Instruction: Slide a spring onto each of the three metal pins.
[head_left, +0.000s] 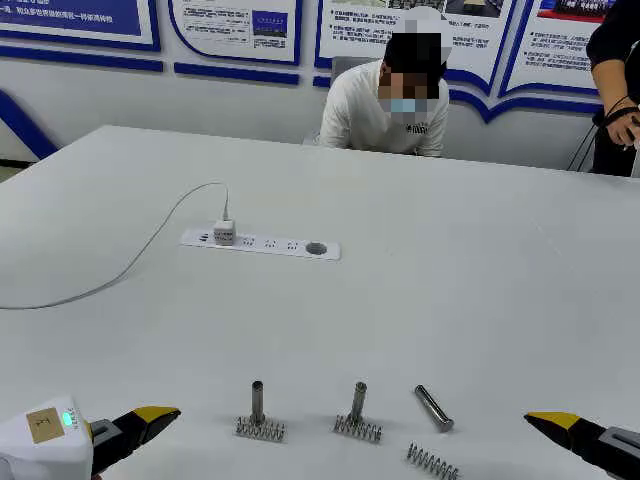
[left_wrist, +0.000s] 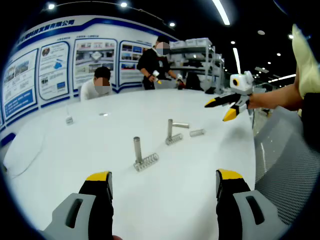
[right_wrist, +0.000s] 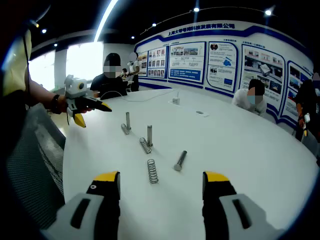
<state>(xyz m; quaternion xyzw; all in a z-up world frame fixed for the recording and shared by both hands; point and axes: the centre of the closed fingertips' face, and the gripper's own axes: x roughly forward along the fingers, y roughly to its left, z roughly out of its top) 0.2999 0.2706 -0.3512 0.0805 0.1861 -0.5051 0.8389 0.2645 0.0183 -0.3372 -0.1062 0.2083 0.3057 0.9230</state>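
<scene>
left gripper (left_wrist: 160, 176) jaws apart, empty | right gripper (right_wrist: 161, 175) likewise agape | head view crops both | one pin (head_left: 434, 408) lying flat | springs (head_left: 260, 429) loose

Bright overhead strip lights, fisheye-warped edges

a wide white table (head_left: 470, 260) runs to a far wall hung with blue-edged notice boards (head_left: 235, 25). a power strip (head_left: 260, 243) lies mid-table, a white cable (head_left: 120, 272) trailing left. a person (head_left: 360, 115) sits at the far edge. strip lights (right_wrist: 109, 14) glow on a dark ceiling.
</scene>
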